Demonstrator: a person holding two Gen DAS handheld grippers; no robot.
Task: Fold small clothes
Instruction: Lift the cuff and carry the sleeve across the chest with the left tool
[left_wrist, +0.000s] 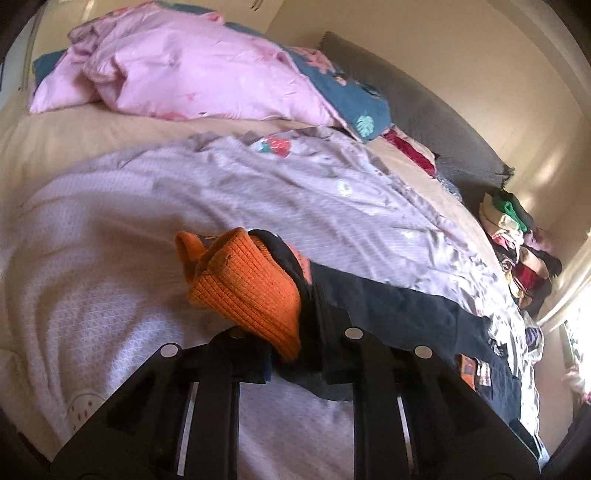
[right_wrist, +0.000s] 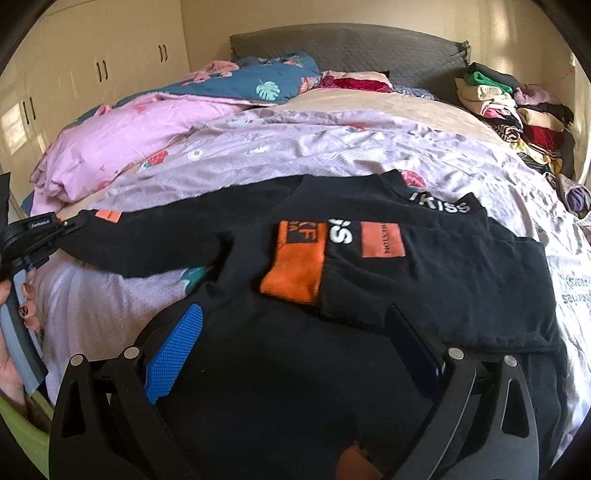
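A small black sweater (right_wrist: 424, 280) with orange patches and white lettering lies spread on the lilac bedspread (right_wrist: 295, 147). Its right sleeve is folded across the chest, orange cuff (right_wrist: 291, 277) on top. My left gripper (left_wrist: 291, 328) is shut on the left sleeve's orange cuff (left_wrist: 243, 291), holding the sleeve (right_wrist: 155, 243) stretched out to the left; this gripper also shows at the left edge of the right wrist view (right_wrist: 44, 230). My right gripper (right_wrist: 299, 347) is open, just above the sweater's lower body, with a blue pad (right_wrist: 177, 350) showing.
A pink duvet (left_wrist: 192, 66) and a blue leaf-print pillow (right_wrist: 258, 81) are bunched at the head of the bed. A pile of clothes (right_wrist: 517, 110) lies along the right side by the grey headboard (right_wrist: 351, 48). Cupboards (right_wrist: 99, 66) stand at the left.
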